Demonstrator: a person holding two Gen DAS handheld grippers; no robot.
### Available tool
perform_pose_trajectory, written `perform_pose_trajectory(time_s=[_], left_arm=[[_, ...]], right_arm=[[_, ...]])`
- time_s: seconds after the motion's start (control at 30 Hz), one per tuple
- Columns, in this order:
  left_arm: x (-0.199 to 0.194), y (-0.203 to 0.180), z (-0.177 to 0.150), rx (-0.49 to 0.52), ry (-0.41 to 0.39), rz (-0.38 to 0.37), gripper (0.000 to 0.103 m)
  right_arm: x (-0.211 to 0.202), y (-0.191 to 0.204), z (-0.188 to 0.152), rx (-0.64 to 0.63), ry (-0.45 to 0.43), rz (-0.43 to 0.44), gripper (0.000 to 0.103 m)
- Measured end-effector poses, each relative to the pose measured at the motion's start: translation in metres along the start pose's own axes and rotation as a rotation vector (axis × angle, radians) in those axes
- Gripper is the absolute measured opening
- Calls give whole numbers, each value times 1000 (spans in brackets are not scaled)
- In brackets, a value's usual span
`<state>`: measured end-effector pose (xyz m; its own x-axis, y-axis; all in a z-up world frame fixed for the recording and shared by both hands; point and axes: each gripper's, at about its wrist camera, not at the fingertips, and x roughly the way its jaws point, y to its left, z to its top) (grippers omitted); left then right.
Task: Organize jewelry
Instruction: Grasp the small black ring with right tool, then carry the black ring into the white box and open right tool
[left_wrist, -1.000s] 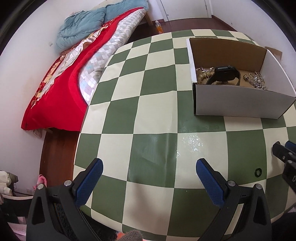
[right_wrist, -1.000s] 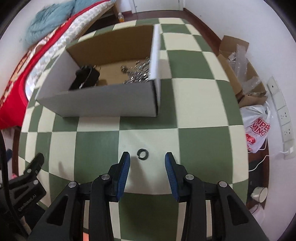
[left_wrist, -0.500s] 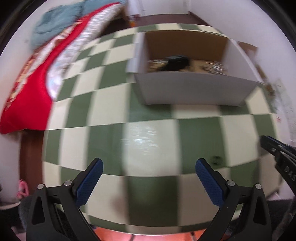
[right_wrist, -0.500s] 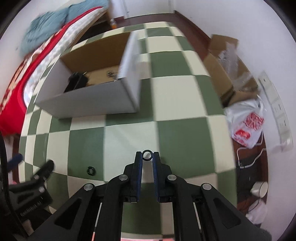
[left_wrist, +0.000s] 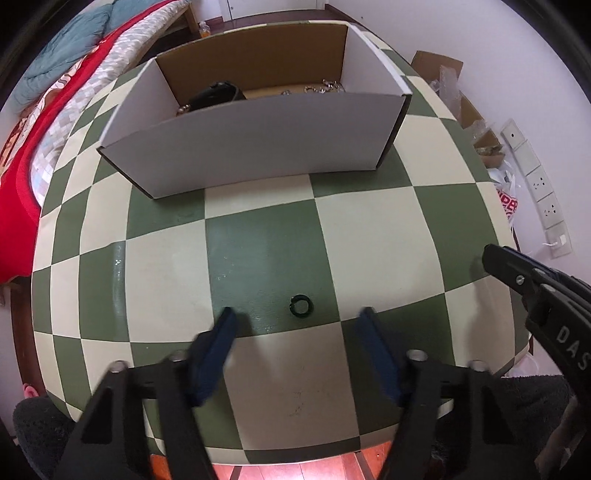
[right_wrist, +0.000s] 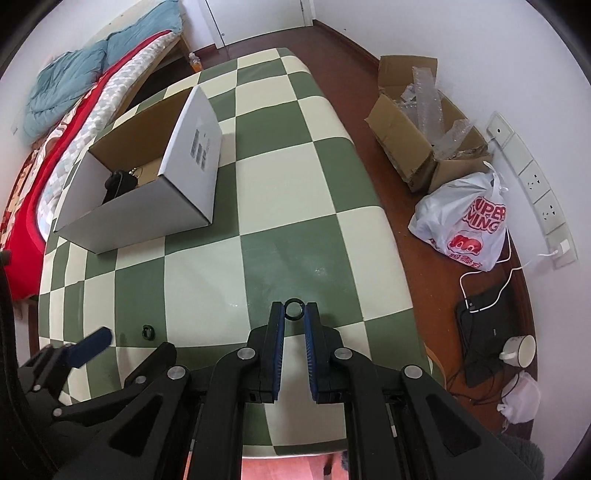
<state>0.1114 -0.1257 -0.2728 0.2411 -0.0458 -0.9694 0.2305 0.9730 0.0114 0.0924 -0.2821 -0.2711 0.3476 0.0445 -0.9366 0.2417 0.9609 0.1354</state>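
Now your left tool stands wide apart, empty, a dark ring lying on the desk between its fingers, nearer you than the box. Your right tool pinches a second ring, right of the box.

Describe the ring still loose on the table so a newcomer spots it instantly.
On the checkered table, in front of the white cardboard box, a small dark ring lies flat on a green square, ahead of the open left claw. Its twin is pinched in the right claw.
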Motion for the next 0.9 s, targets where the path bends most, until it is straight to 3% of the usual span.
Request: perform_pose_trajectory(time_s=[0.13, 0.2, 0.3, 0.7, 0.9], left_arm=[[0, 1, 1, -6, -14, -15, 40], [-2, 1, 2, -3, -23, -17, 19], [-1, 1, 3, -7, -26, -22, 10], [-23, 12, 2, -19, -59, -47, 10], [-79, 46, 32, -67, -135, -124, 10]], right_arm=[[0, -1, 1, 6, -3, -2, 11], [0, -2, 1, 7, -4, -4, 11], [0, -4, 2, 12, -2, -5, 11], [-23, 3, 11, 4, -44, 23, 11], [-62, 29, 44, -1, -108, 162, 11]])
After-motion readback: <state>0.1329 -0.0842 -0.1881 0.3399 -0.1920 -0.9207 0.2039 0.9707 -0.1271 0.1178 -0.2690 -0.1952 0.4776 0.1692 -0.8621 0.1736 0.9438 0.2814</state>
